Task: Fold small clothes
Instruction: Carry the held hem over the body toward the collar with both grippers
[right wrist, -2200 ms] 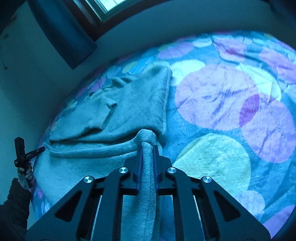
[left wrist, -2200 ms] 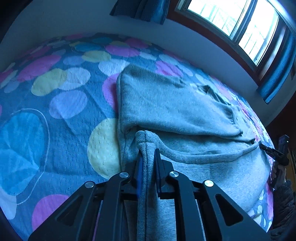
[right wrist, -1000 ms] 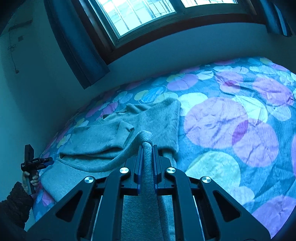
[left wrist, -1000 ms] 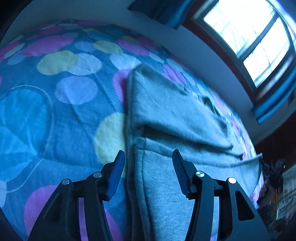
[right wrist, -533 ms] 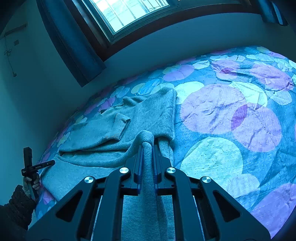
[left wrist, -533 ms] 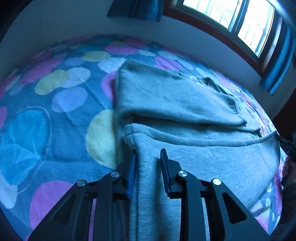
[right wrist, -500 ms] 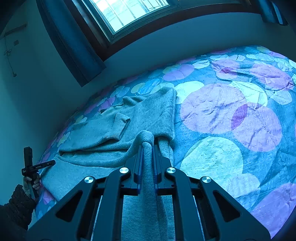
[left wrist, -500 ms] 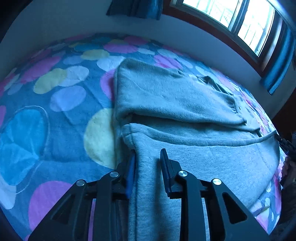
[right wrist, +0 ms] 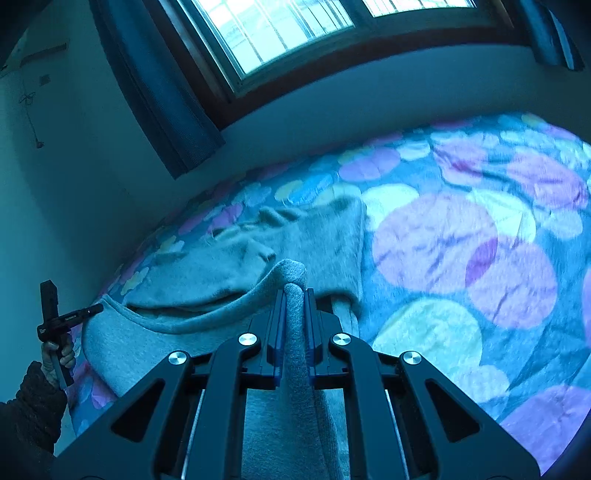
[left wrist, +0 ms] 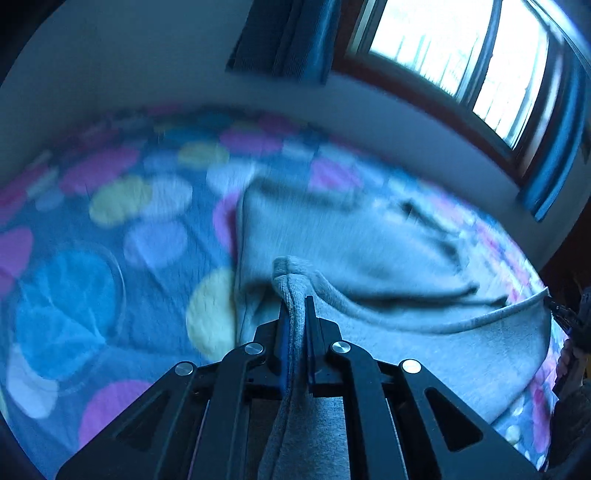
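Note:
A grey sweater (left wrist: 362, 251) lies spread on a bed with its sleeves folded in over its body. My left gripper (left wrist: 294, 306) is shut on one corner of the sweater's near hem and holds it lifted off the bed. My right gripper (right wrist: 294, 295) is shut on the other hem corner of the sweater (right wrist: 295, 240), also lifted. The hem hangs in a curve between the two grippers. The left gripper also shows in the right wrist view (right wrist: 62, 321), far left, and the right gripper shows in the left wrist view (left wrist: 565, 317), far right.
The bedspread (left wrist: 110, 258) is blue with big coloured dots (right wrist: 461, 258). A wall runs along the far side of the bed, with a window (right wrist: 295, 26) and dark curtains (right wrist: 162, 96) above it.
My left gripper, open around the hem half a second ago, has shut on it and lifted it. The right gripper has kept its grip and risen a little.

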